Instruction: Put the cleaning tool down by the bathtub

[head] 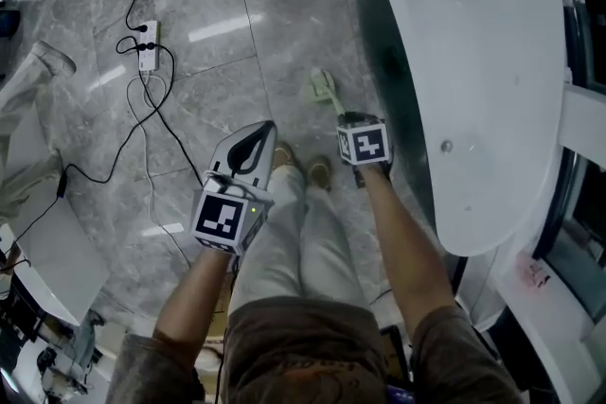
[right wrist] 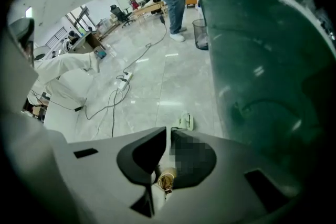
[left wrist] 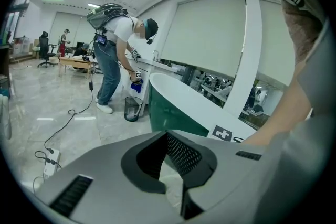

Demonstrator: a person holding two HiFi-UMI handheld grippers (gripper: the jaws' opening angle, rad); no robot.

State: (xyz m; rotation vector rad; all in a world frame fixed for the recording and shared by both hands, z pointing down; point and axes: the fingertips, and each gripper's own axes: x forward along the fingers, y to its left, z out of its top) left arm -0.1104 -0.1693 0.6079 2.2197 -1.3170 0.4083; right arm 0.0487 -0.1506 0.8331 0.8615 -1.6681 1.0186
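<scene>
Cleaning tool (head: 323, 91) lies lengthwise along the bathtub (head: 473, 61) — right gripper (right wrist: 168, 132) fingers barely apart, left gripper (left wrist: 167, 133) shut — both empty.

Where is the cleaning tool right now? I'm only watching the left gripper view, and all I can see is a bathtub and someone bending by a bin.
Observer: On the floor. The head view shows the pale green cleaning tool lying beside the bathtub.
Operator: Is it touching the tub?
Observer: No; in the right gripper view a strip of floor shows between them.
Operator: Is anything gripping it?
Observer: No. The right gripper has its fingers slightly apart with nothing between them; the tool lies on the floor beyond.
</scene>
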